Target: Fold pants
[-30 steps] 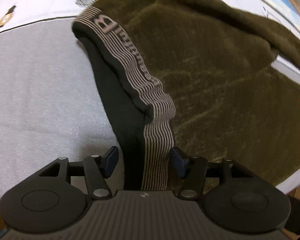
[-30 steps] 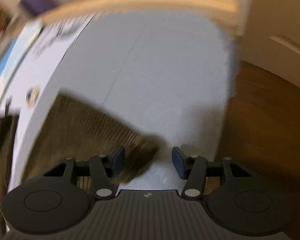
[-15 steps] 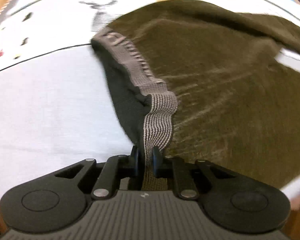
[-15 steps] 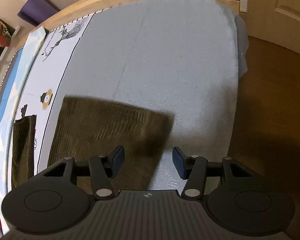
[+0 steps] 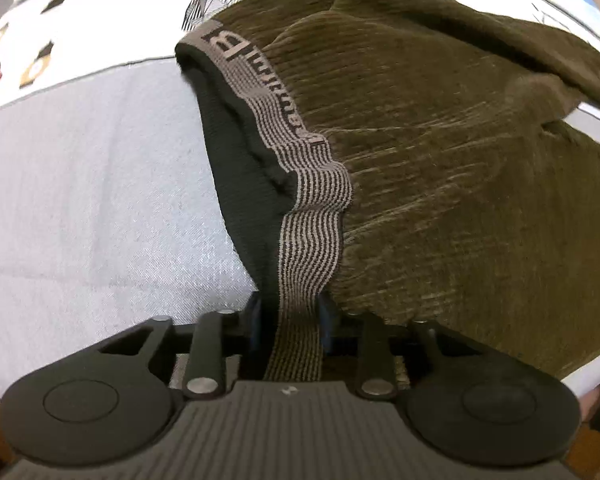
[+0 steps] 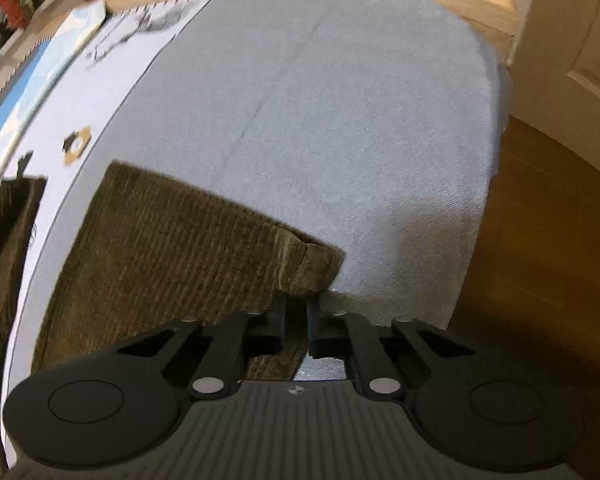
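In the left wrist view, a grey bedsheet [image 5: 80,184] fills the left half of the frame, with a white animal-print sheet [image 5: 100,12] across the upper left. The olive corduroy pants [image 5: 440,140] cover the right half, their long axis running from the lower centre toward the upper right. The striped waistband [image 5: 300,208] runs from the upper centre down to the lower centre, where the left gripper [image 5: 288,320] is closed on it. In the right wrist view, the pant leg [image 6: 172,248] stretches from the left edge to the centre, its hem end pointing right. The right gripper [image 6: 296,316], at lower centre, has its fingers nearly together, pinching the hem corner [image 6: 308,268]. A wooden floor [image 6: 540,260] lies at the right.
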Demonstrator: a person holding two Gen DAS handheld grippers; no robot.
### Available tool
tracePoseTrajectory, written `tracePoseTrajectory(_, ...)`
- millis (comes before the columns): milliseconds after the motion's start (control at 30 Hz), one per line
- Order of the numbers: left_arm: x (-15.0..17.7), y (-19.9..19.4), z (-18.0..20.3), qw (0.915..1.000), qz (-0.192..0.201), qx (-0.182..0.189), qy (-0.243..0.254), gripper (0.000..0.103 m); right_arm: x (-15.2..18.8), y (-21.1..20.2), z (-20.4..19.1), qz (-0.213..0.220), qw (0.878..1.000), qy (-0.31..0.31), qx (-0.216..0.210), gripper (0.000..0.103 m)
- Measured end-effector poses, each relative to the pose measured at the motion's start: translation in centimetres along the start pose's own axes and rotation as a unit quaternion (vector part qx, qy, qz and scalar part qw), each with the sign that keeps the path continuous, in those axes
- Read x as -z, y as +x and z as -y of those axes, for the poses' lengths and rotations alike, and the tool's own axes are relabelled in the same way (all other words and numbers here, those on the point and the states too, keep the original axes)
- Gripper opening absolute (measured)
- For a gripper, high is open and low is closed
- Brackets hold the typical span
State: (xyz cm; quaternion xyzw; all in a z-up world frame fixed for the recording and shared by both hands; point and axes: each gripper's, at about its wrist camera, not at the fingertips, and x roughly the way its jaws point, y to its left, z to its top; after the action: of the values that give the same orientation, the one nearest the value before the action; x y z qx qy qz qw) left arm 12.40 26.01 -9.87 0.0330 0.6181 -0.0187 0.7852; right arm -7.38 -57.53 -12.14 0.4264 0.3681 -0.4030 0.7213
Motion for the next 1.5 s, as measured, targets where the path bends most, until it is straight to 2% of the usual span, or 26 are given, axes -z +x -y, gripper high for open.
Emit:
tracePoseTrajectory(100,0.2,-0.8,-0.2,0.9997,0.008,0.022,-0.005,0.014,-0.8,-1.8,1.6,0.041,0.998,0.037,0.012,0.007)
tracePoseTrajectory(133,0.4,-1.2,-0.4,0.9995,0.009,0.030,-0.002,0.014,-1.0,-1.9,2.0,0.044,0.998,0.049,0.020,0.007)
tracePoseTrajectory(200,1.0,-2.1,0.0,0.9993,0.019,0.015,0.029,0.013,-1.0,-1.5,2.8,0.030,0.997,0.058,0.030,0.007)
tracePoseTrajectory(267,1.4,-2.6,-0.2,0.9992,0.013,0.006,0.036,0.009,-0.8,-1.2,2.9,0.025,0.997,0.059,0.036,0.007)
tracePoseTrajectory(300,1.6,-2.4,-0.4,0.9989,0.007,-0.011,0.044,0.000,-0.9,-0.7,2.3,0.022,0.998,0.047,0.038,0.007)
tracePoseTrajectory(333,1.5,-1.8,-0.3,0.9970,-0.003,-0.053,0.057,0.000,-0.8,-0.4,1.8,0.014,0.999,0.026,0.038,0.008)
tracePoseTrajectory(367,1.7,-0.8,-0.5,0.9883,-0.017,-0.128,0.081,0.000,-0.8,-0.2,1.4,0.014,0.999,0.011,0.046,0.008)
tracePoseTrajectory(400,1.7,-0.3,-1.0,0.9831,-0.025,-0.161,0.083,0.000,-0.8,-0.1,1.3,0.012,0.998,0.006,0.054,0.011)
tracePoseTrajectory(433,1.3,-0.6,-2.1,0.9894,-0.019,-0.134,0.052,0.000,-0.9,0.2,1.2,0.008,0.998,0.007,0.058,0.012)
tracePoseTrajectory(467,0.9,-1.5,-2.9,0.9958,-0.001,-0.090,0.018,0.004,-1.0,0.2,1.1,0.005,0.998,0.008,0.062,0.014)
tracePoseTrajectory(500,0.5,-2.7,-3.7,0.9980,0.026,-0.056,-0.015,0.005,-0.8,-0.1,1.1,0.008,0.998,0.010,0.066,0.019)
tracePoseTrajectory(533,0.0,-4.2,-4.1,0.9965,0.065,-0.037,-0.038,0.006,-0.9,-0.6,1.0,0.019,0.997,0.013,0.073,0.020)
tracePoseTrajectory(600,-0.6,-5.9,-3.6,0.9928,0.109,-0.028,-0.042,0.012,-1.0,-2.0,0.7,0.058,0.995,0.016,0.086,0.020)
tracePoseTrajectory(733,-1.9,-6.9,-0.7,0.9911,0.131,-0.009,-0.023,0.017,-1.1,-4.8,-1.4,0.143,0.989,-0.007,0.043,0.021)
tracePoseTrajectory(800,-2.4,-7.2,1.4,0.9890,0.148,-0.013,0.003,0.030,-0.8,-5.7,-2.8,0.158,0.987,-0.030,0.001,0.021)
tracePoseTrajectory(900,-2.8,-7.8,4.7,0.9808,0.192,-0.016,0.029,0.046,-0.2,-6.6,-5.2,0.176,0.980,-0.069,-0.055,0.021)
tracePoseTrajectory(1033,-3.7,-8.7,9.2,0.9651,0.254,-0.018,0.060,0.047,0.5,-7.7,-8.5,0.193,0.966,-0.118,-0.127,0.021)
tracePoseTrajectory(1133,-4.8,-9.0,12.9,0.9548,0.283,-0.025,0.087,0.047,0.8,-8.2,-10.8,0.187,0.954,-0.137,-0.191,0.021)
tracePoseTrajectory(1233,-5.8,-9.0,16.2,0.9495,0.296,-0.008,0.103,0.047,1.4,-8.2,-13.6,0.178,0.950,-0.155,-0.205,0.021)
tracePoseTrajectory(1267,-6.1,-8.9,17.2,0.9475,0.300,-0.005,0.109,0.038,1.5,-8.0,-14.4,0.172,0.950,-0.158,-0.209,0.021)
tracePoseTrajectory(1300,-6.5,-8.8,18.2,0.9467,0.301,-0.001,0.114,0.022,1.7,-7.9,-15.0,0.166,0.949,-0.161,-0.215,0.021)
tracePoseTrajectory(1333,-7.0,-8.6,19.2,0.9488,0.294,0.006,0.117,0.011,1.8,-7.7,-15.7,0.162,0.948,-0.165,-0.220,0.021)
tracePoseTrajectory(1367,-7.9,-8.1,20.6,0.9544,0.274,0.011,0.117,0.000,1.9,-7.4,-16.4,0.159,0.946,-0.170,-0.225,0.020)
tracePoseTrajectory(1433,-9.4,-7.1,23.5,0.9586,0.254,0.003,0.128,0.000,2.2,-6.8,-18.0,0.153,0.945,-0.176,-0.230,0.019)
tracePoseTrajectory(1500,-10.7,-6.2,26.6,0.9563,0.255,0.016,0.142,0.000,2.3,-5.7,-19.2,0.143,0.948,-0.173,-0.228,0.019)
